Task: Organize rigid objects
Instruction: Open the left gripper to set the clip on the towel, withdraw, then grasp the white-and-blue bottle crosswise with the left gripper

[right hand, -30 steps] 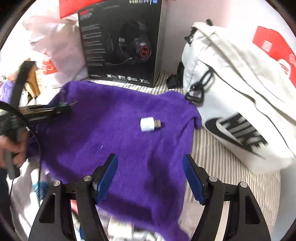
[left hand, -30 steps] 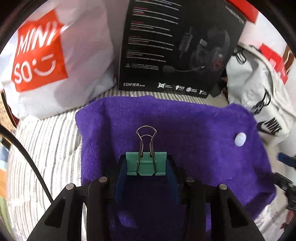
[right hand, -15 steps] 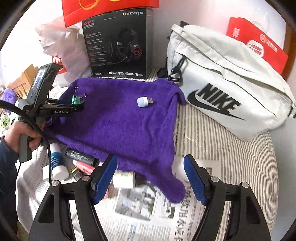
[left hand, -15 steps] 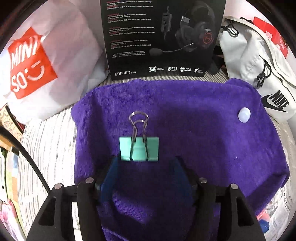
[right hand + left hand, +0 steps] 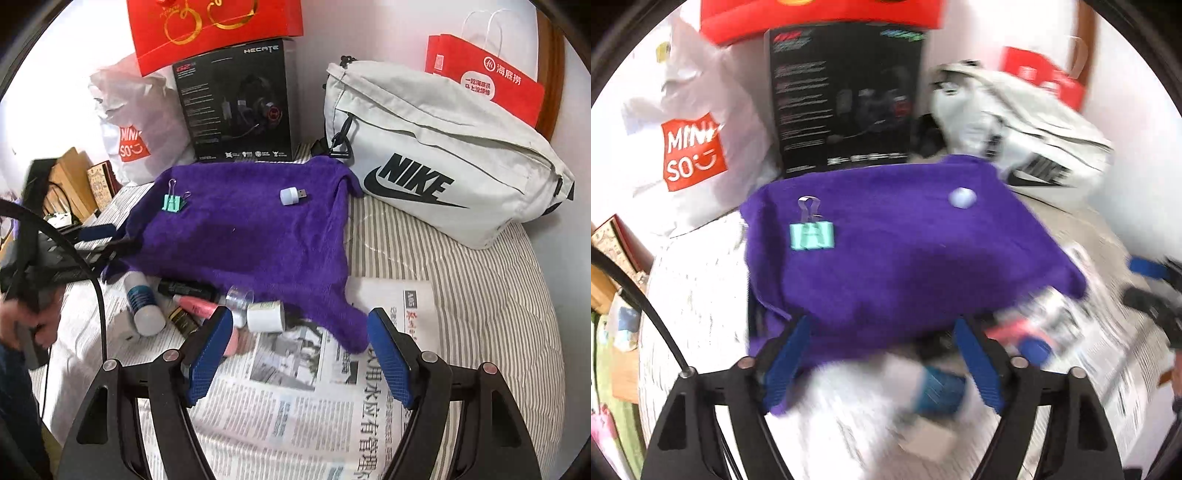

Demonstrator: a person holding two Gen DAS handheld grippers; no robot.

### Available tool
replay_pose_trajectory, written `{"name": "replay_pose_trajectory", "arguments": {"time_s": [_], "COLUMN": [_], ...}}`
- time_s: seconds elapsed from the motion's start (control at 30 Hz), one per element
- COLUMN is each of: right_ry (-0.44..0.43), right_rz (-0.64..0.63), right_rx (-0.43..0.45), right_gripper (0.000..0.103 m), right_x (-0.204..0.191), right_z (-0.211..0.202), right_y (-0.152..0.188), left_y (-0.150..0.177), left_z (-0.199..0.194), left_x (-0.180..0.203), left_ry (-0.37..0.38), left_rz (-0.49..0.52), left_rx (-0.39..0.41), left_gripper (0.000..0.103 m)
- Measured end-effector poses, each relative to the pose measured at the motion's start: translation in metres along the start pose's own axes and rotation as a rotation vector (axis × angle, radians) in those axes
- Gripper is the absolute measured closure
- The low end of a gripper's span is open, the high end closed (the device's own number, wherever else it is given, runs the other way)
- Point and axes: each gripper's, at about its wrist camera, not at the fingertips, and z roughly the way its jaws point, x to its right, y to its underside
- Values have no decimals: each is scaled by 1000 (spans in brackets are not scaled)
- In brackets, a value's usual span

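We see both the left gripper (image 5: 882,354) and right gripper (image 5: 299,354) spread wide, holding nothing. The mint-green metal binder clip (image 5: 173,202) lies near the upper-left edge of the purple fleece cloth (image 5: 251,236), well apart from the small white USB light (image 5: 291,194); bare cloth lies between them.

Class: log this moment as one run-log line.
left gripper: open, empty | right gripper: open, empty | green metal binder clip: on purple towel | white USB plug light: on towel

A home bedroom: a bed with a striped sheet (image 5: 461,295) carries a purple towel (image 5: 251,229), a newspaper (image 5: 295,398), a white sling bag (image 5: 436,147), shopping bags (image 5: 484,74) and a headset box (image 5: 236,103) against the wall.
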Motion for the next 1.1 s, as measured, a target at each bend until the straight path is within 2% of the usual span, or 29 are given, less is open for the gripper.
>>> {"name": "replay_pose_trajectory", "arguments": {"time_s": [0.13,0.23,0.33,0.43,0.57,0.63,0.7,0.73,0.97,1.1], "right_ry": [5,6,22,36,51,53,53,51,23,-16], "right_rz": [4,7,6,10,15,20,24,25,29,24], "right_rx": [8,9,5,-1,-12,-24,-35,-43,-72,-68], "right_gripper": [28,28,28,28,27,27,27,27,27,27], "right_x": [0,2,3,7,11,14,16,16,14,6], "right_z": [-6,-11,-12,-13,-11,-7,-3,0,18,26], "right_y": [9,17,23,28,34,36,39,40,42,41], "left_y": [20,31,35,38,38,36,37,36,37,37], "left_z": [-10,0,13,26,38,44,47,48,41,25], "left_x": [19,27,28,28,27,26,23,22,19,12], "left_ry": [25,0,34,9,25,14,45,59,66,46], "left_rz": [89,147,167,189,204,203,181,156,95,69], "left_rx": [28,-13,-30,-63,-81,-92,-87,-86,-81,-58], "left_gripper": [5,4,4,4,5,7,24,28,28,28]}}
